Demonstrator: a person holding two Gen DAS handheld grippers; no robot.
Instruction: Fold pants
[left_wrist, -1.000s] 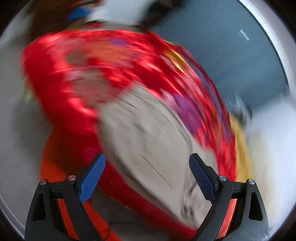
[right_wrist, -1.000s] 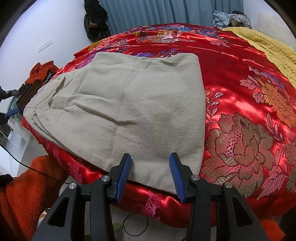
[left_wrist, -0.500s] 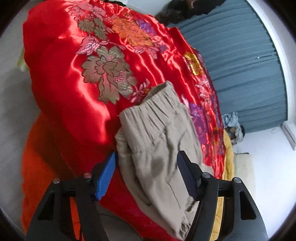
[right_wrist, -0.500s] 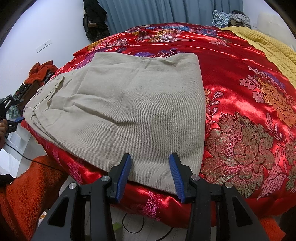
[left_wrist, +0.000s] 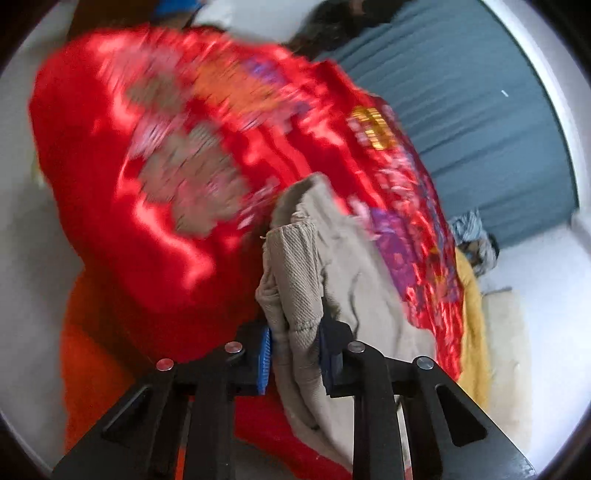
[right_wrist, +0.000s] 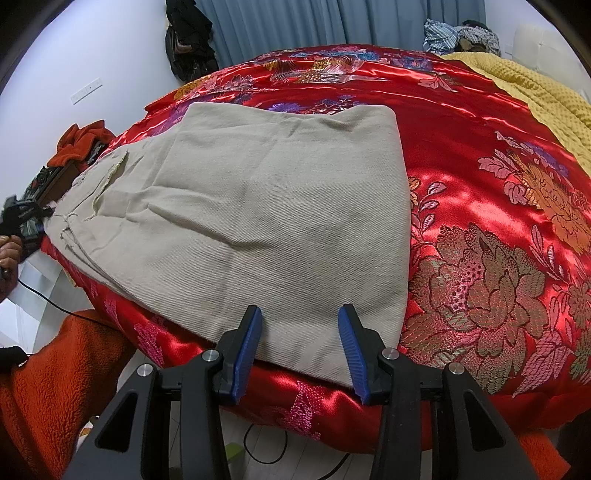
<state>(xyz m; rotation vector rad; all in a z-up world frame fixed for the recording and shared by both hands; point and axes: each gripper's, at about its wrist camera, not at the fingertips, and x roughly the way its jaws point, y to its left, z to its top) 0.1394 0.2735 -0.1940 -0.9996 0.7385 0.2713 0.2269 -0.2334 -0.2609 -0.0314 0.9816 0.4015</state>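
A bed (right_wrist: 461, 155) under a glossy red floral cover fills the room. A blue-grey curtain (right_wrist: 295, 26) hangs behind it, white walls (right_wrist: 92, 55) on either side. A yellow blanket (right_wrist: 546, 99) lies along its far right edge.

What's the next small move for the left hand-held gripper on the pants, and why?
Probably finish the squeeze, then lift the bunched waistband toward the far folded edge. The left hand-held gripper is closing with the beige pants' ribbed waistband already between its jaws. The right hand-held gripper hovers open over the near edge, gripping nothing, and the pants lie flat on the red bedspread.
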